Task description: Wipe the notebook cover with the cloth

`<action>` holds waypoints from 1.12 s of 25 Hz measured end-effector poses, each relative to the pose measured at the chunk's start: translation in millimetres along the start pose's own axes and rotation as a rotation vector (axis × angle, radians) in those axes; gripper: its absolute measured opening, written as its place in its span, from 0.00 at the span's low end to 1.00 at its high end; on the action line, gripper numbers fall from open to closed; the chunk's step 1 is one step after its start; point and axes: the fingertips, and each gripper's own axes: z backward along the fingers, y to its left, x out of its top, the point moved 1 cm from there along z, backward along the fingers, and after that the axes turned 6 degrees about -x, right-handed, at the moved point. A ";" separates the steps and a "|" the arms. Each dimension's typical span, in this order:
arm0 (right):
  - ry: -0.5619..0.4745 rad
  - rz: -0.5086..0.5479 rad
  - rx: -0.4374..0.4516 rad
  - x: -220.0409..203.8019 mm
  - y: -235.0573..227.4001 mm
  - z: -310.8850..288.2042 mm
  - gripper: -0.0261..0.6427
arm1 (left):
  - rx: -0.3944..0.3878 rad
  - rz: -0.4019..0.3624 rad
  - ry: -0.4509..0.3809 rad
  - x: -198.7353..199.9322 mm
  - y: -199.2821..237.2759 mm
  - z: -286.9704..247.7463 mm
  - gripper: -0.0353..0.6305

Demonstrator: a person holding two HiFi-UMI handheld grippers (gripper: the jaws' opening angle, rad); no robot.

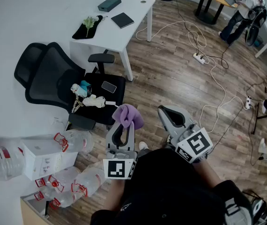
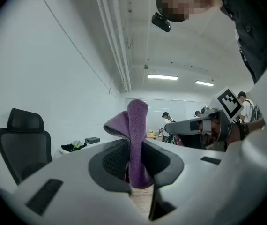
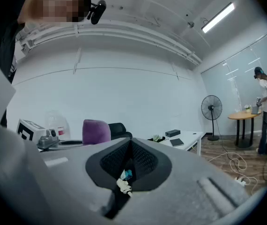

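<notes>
My left gripper (image 1: 123,126) pinches the cloth (image 1: 128,115); my right gripper (image 1: 170,114) is pressed together, empty. The notebook (image 1: 122,20) lies well apart: I should close in, then wipe flat.

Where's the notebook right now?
In the head view, the notebook lies on the white desk at top, left of centre, beside the dark box and right of the black cloth.

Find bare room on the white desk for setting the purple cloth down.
Bare: the desk's front part, between the notebook and near edge, and the right end. Crowded: the left side with the black mat, and the back by the box.
</notes>
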 end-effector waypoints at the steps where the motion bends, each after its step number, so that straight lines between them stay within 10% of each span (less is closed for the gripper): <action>1: 0.001 0.000 0.001 -0.2 0.1 -0.7 0.04 | -0.001 -0.001 -0.002 0.4 0.6 -0.2 0.15; 28: 0.010 -0.020 -0.055 -18.2 -13.2 -42.6 0.04 | -0.037 0.001 0.012 -12.8 41.6 -25.9 0.15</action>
